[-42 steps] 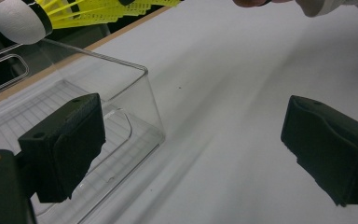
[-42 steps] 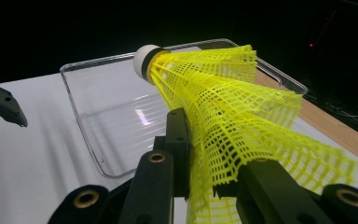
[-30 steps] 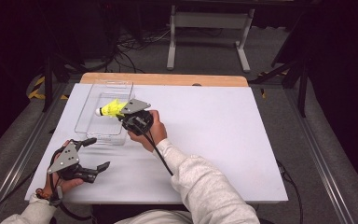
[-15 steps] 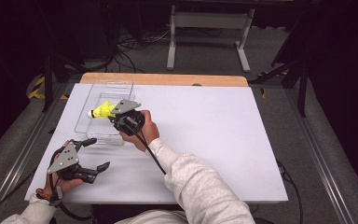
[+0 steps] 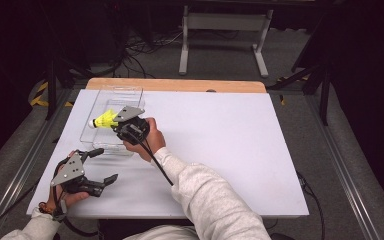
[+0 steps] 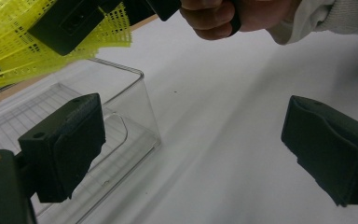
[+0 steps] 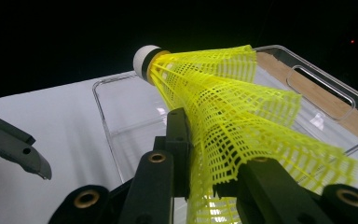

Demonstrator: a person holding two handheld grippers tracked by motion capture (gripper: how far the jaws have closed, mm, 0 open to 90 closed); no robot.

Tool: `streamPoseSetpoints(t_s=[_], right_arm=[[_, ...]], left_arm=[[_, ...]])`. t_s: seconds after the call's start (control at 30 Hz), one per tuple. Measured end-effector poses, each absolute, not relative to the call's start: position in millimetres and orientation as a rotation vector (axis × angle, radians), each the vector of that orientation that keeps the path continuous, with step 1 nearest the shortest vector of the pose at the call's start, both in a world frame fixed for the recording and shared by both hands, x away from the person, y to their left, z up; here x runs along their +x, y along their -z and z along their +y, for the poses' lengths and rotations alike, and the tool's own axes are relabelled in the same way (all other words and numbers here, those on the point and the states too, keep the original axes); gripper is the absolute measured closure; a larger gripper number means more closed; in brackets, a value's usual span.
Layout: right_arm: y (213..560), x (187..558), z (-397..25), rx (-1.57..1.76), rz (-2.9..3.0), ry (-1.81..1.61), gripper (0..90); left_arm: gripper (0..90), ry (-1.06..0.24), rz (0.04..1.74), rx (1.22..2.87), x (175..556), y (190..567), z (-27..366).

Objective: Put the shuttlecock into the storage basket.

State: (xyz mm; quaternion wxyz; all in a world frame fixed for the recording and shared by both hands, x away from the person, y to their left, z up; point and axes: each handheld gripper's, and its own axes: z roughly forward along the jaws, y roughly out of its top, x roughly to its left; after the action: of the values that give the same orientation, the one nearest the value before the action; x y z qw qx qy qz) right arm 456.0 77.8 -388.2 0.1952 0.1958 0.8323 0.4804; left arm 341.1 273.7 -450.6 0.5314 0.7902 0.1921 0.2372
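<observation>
1. Right gripper [image 5: 114, 121]: clamped on the yellow mesh skirt of the shuttlecock [image 5: 104, 120]. In the right gripper view the two black jaws pinch the skirt [image 7: 233, 135] from either side near its wide end, and the mesh is squashed between them.

2. Shuttlecock orientation: the white cork tip [image 7: 145, 57] points away from the right gripper, with the skirt flaring back toward the jaws. In the high view the tip points toward the table's left edge.

3. Shuttlecock position: held in the air above the clear plastic tray [image 5: 111, 95], over its middle part. It touches nothing but the jaws; the tray floor shows below it in the right gripper view.

4. Tray: a transparent rectangular container with cut-out handles, lying on the white table top [image 5: 230, 145] near the left rear corner, its far short end near the wooden strip [image 5: 180, 85] along the back edge.

5. Left gripper [image 5: 99, 166]: jaws spread wide and grasping nothing. It sits low over the table at the front left, just beside the tray's near end. In the left gripper view the tray corner [image 6: 140, 116] lies between and beyond the two jaws, with the shuttlecock skirt [image 6: 23, 51] and the right hand [image 6: 223, 18] above.

6. Separation: the two grippers are apart, the right one beyond the left.
</observation>
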Motion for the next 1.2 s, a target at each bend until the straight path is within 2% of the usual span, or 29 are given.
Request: streamPoseSetpoints(t_s=[1.2], right_arm=[[415, 478, 96, 0.513, 2.539, -1.196, 80.5]], left_arm=[[7.0, -0.555, 0.460, 1.894, 342, 453, 274]])
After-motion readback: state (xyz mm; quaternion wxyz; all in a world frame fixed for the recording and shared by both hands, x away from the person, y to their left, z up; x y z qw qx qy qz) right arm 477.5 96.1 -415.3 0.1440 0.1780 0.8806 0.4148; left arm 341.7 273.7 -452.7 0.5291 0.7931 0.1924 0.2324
